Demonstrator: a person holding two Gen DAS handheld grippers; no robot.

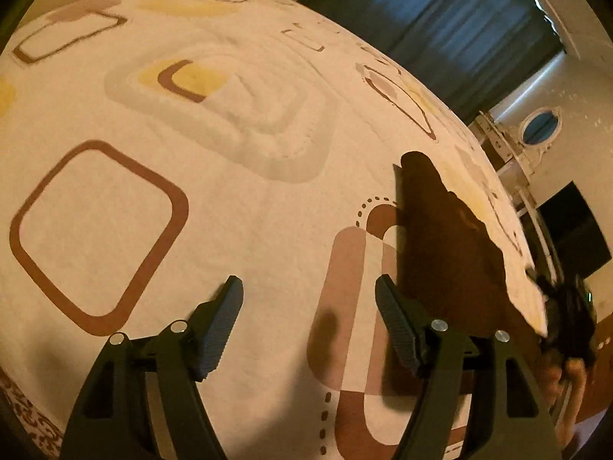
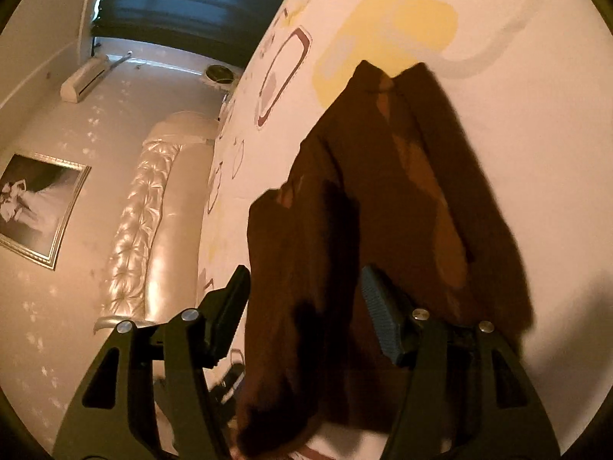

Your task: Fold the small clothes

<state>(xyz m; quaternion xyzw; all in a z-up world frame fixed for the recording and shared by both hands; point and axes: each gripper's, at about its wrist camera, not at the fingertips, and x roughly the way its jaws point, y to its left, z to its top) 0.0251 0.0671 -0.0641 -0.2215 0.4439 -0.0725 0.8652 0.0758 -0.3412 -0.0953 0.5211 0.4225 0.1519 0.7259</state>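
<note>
A small dark brown garment (image 1: 440,253) lies crumpled on the patterned bed sheet (image 1: 249,211), near the bed's right edge in the left wrist view. My left gripper (image 1: 308,283) hovers open over bare sheet just left of it, and its right finger overlaps the garment's edge. In the right wrist view the brown garment (image 2: 402,176) stretches away along the sheet (image 2: 536,96) in loose folds. My right gripper (image 2: 306,272) is open. The near end of the garment lies in the gap between its fingers, and I see neither pad pressing on it.
A blurred hand with the other gripper (image 1: 567,314) shows past the bed's edge. A tufted pale headboard (image 2: 145,211), a framed picture (image 2: 38,207) and an air conditioner (image 2: 88,76) are on the wall side. Dark blue curtains (image 1: 459,19) hang behind the bed.
</note>
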